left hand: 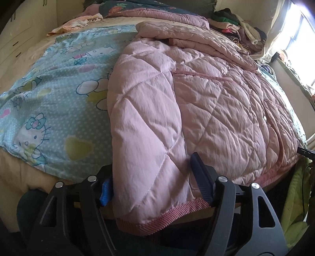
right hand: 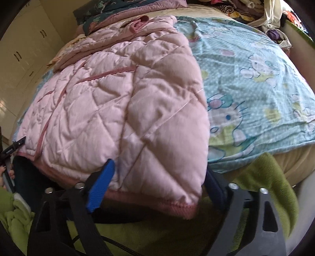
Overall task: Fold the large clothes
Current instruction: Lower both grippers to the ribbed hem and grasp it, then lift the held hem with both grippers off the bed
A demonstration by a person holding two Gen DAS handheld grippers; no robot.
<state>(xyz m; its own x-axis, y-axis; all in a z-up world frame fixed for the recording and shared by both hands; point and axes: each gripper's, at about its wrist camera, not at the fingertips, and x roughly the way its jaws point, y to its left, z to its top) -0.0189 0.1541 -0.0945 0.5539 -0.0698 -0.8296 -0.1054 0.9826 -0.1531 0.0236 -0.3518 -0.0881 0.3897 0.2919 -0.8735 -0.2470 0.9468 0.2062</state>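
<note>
A pink quilted jacket (left hand: pixel 216 98) lies spread on the bed, with both sleeves folded down over its front. In the left wrist view one sleeve (left hand: pixel 147 118) runs to the near bed edge. My left gripper (left hand: pixel 151 173) is closed across that sleeve just above the ribbed cuff (left hand: pixel 167 214), the blue pad (left hand: pixel 106 189) partly tucked behind the fabric. In the right wrist view the jacket (right hand: pixel 78 102) fills the left. My right gripper (right hand: pixel 159 169) clamps the other sleeve (right hand: pixel 167 102) near its cuff (right hand: pixel 177 208), the blue pad (right hand: pixel 102 183) denting the quilting.
A light blue cartoon-print sheet (left hand: pixel 59 88) (right hand: pixel 256 78) covers the mattress. Green fabric (right hand: pixel 265 177) hangs below the bed edge. Piled clothes (left hand: pixel 236 23) and folded bedding (left hand: pixel 157 11) sit at the head. Cream cabinets (right hand: pixel 25 59) stand at one side, a bright window (left hand: pixel 301 39) at the other.
</note>
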